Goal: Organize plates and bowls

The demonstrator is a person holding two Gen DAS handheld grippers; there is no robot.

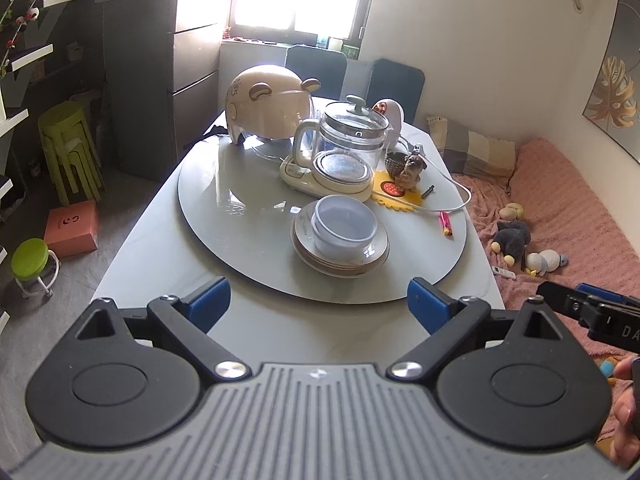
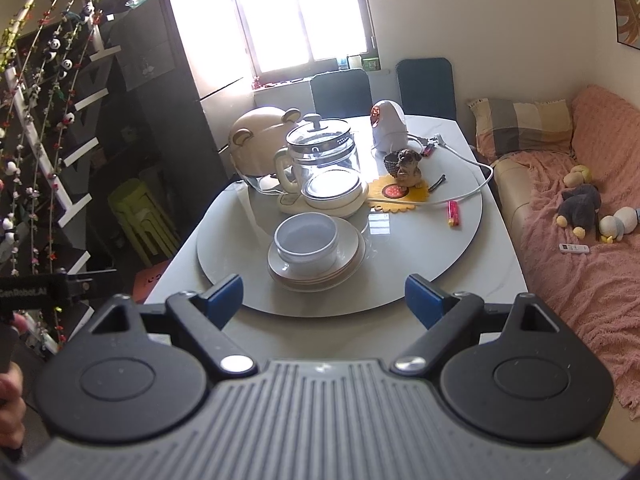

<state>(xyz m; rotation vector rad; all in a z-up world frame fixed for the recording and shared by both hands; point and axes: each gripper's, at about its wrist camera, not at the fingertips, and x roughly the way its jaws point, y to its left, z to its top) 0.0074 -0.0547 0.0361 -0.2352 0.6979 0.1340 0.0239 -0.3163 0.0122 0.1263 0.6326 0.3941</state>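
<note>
A stack of cream plates (image 1: 340,258) (image 2: 316,264) rests on the grey turntable (image 1: 248,240) (image 2: 420,252), with nested white bowls (image 1: 345,226) (image 2: 307,238) sitting on top. My left gripper (image 1: 320,306) hangs over the table's near edge, open, with nothing between its blue pads (image 1: 210,304). My right gripper (image 2: 324,298) is likewise open and empty, a short way in front of the stack. Neither touches the dishes. The right gripper's body (image 1: 592,312) shows at the left wrist view's right edge.
On the turntable behind the stack stand a glass kettle on its base (image 1: 344,140) (image 2: 324,160), a bear-shaped helmet (image 1: 268,104) (image 2: 260,140), a dog figurine (image 1: 408,166) (image 2: 406,164), a yellow mat (image 2: 394,194), a cable and a lighter (image 1: 446,224) (image 2: 454,213). A pink sofa (image 2: 580,260) lies right, green stools (image 1: 68,152) left.
</note>
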